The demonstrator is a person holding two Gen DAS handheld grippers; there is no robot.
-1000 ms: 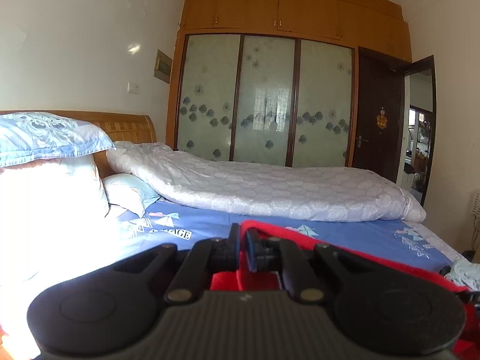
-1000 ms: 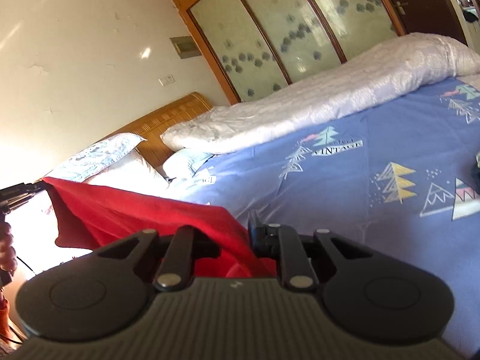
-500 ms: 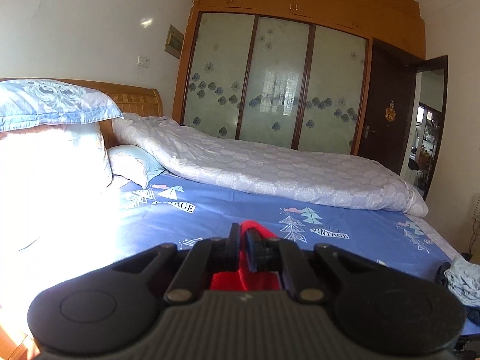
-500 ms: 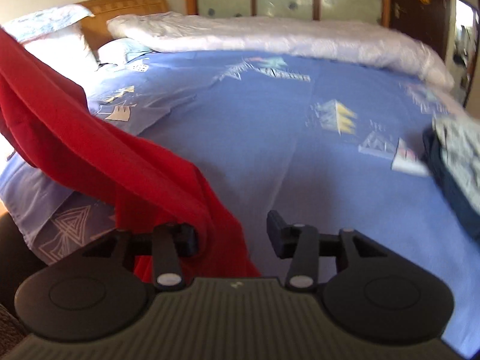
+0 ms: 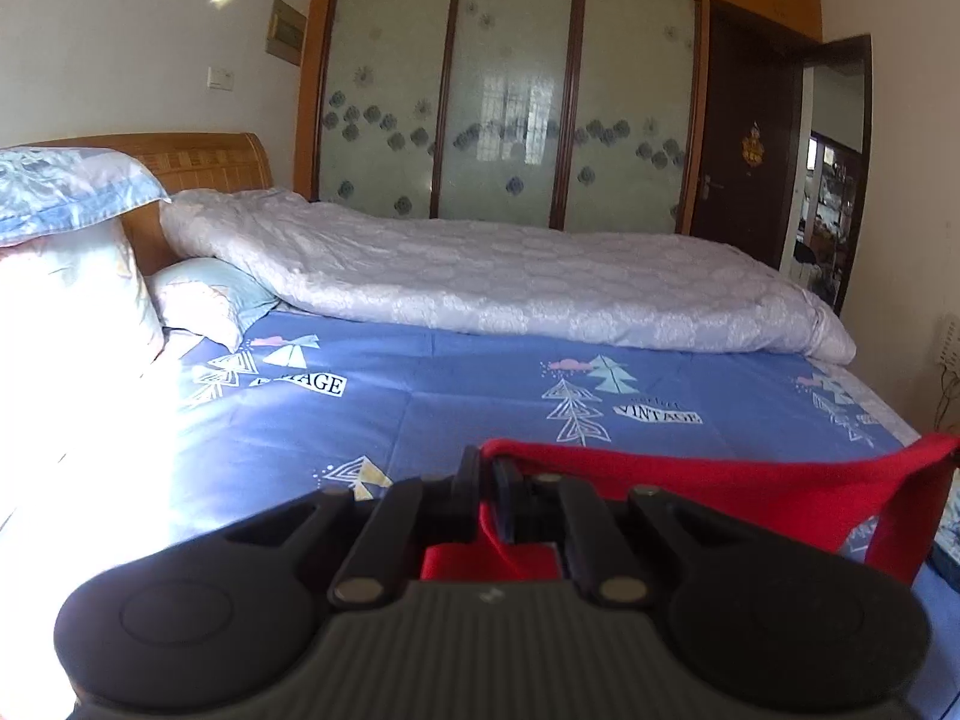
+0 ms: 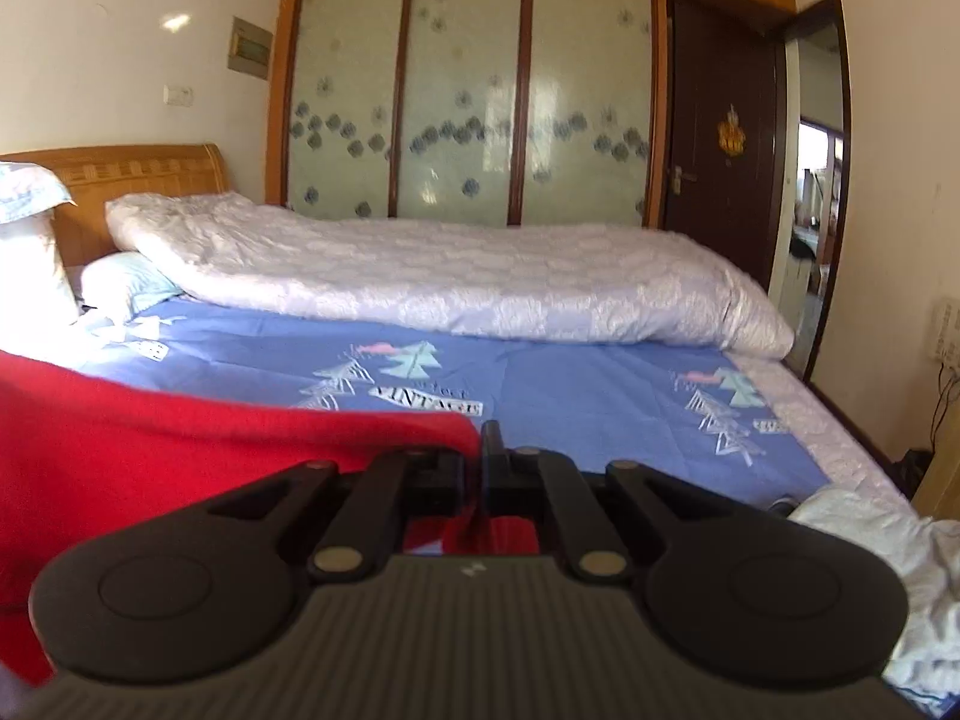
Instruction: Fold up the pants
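Observation:
The red pants (image 5: 720, 492) hang stretched between my two grippers above the blue patterned bed sheet (image 5: 420, 414). My left gripper (image 5: 487, 471) is shut on one edge of the cloth, which runs off to the right in the left wrist view. In the right wrist view the red pants (image 6: 180, 456) fill the lower left. There my right gripper (image 6: 480, 450) has its jaws closing tight on an edge, with the pads pressing the cloth. The lower part of the pants is hidden behind both gripper bodies.
A rolled white quilt (image 5: 510, 276) lies along the far side of the bed, with pillows (image 5: 66, 252) at the wooden headboard on the left. A pile of pale clothes (image 6: 870, 546) sits at the bed's near right corner. Wardrobe doors (image 6: 468, 96) and an open door (image 6: 810, 180) stand behind.
My right gripper, open beside the red cloth half a second ago, has swung round to face the wardrobe and closed on the cloth's edge. The left gripper sank lower, and the pants now stretch to its right.

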